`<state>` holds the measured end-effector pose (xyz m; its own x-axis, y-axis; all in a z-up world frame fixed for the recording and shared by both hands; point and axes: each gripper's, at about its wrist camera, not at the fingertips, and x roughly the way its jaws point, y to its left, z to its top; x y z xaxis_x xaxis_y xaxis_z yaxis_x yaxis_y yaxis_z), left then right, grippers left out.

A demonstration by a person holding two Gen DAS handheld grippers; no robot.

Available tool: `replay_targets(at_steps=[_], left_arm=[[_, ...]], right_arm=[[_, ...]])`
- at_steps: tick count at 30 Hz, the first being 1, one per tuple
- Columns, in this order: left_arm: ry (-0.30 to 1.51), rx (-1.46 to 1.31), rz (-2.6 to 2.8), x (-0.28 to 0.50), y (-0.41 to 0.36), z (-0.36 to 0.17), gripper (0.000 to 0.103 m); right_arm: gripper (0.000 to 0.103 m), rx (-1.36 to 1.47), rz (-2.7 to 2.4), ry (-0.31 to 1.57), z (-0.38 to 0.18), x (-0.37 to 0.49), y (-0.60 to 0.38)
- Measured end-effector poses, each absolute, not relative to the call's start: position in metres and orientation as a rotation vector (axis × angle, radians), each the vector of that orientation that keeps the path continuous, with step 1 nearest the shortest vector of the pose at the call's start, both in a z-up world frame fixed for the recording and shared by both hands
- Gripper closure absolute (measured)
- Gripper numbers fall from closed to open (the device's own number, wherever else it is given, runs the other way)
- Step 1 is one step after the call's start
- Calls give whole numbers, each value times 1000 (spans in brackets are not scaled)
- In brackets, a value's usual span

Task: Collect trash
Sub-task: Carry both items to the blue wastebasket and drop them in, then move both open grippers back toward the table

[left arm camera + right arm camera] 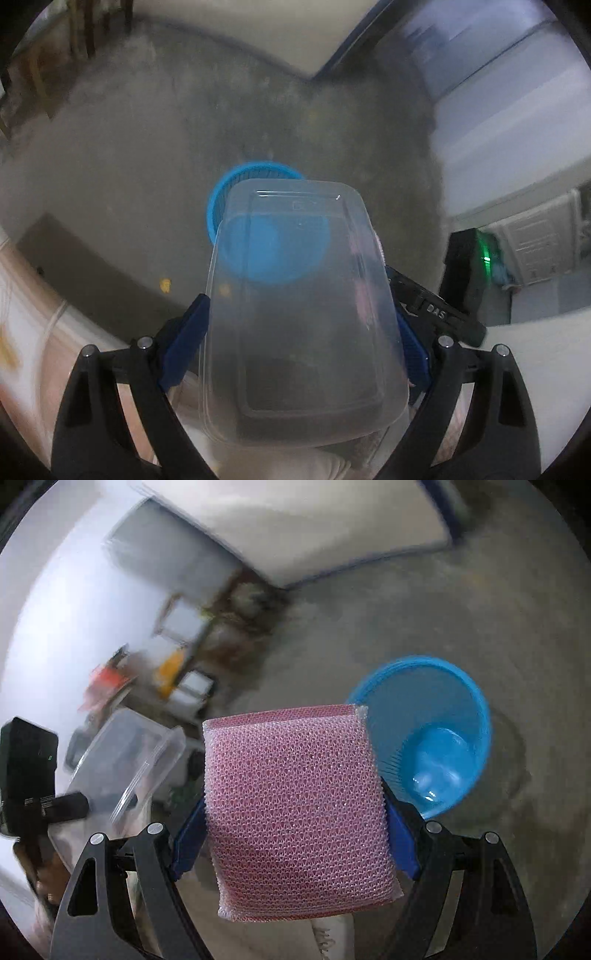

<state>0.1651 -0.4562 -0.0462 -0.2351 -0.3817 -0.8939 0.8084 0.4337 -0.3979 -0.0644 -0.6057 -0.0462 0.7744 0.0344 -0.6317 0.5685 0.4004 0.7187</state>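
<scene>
My left gripper [301, 332] is shut on a clear plastic container [303, 317], its blue pads pressing both long sides. The container hangs over the floor, and a blue basket [221, 199] shows behind and through it. My right gripper [295, 834] is shut on a pink mesh scouring sponge [295, 812], which fills the gap between the blue pads. The blue basket [436, 738] stands on the floor just right of the sponge, with nothing visible inside. In the right wrist view the clear container [125, 760] and the left gripper's black body [26, 768] appear at the left.
The floor [147, 155] is bare grey concrete. A white mat with a blue border [332, 528] lies at the far side. Blurred shelves with boxes [184, 657] stand at the left wall. A black device with a green light [469, 266] and white cupboards sit at the right.
</scene>
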Motion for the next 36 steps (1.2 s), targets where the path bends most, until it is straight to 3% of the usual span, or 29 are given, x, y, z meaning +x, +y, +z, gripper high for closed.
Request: replay_targets(at_steps=[7, 12, 20, 27, 36], left_arm=[[1444, 596, -937, 178, -560, -145, 14], [1415, 560, -902, 184, -567, -149, 14], [1324, 515, -955, 186, -565, -133, 13], [1541, 376, -993, 186, -579, -151, 10], [1542, 271, -986, 192, -571, -142, 10]], right_arm=[[16, 1351, -485, 681, -138, -38, -663], [14, 1427, -489, 696, -183, -21, -654], [13, 1397, -513, 635, -196, -11, -643], [13, 1357, -492, 526, -173, -31, -633], [13, 1358, -499, 462, -167, -57, -623]])
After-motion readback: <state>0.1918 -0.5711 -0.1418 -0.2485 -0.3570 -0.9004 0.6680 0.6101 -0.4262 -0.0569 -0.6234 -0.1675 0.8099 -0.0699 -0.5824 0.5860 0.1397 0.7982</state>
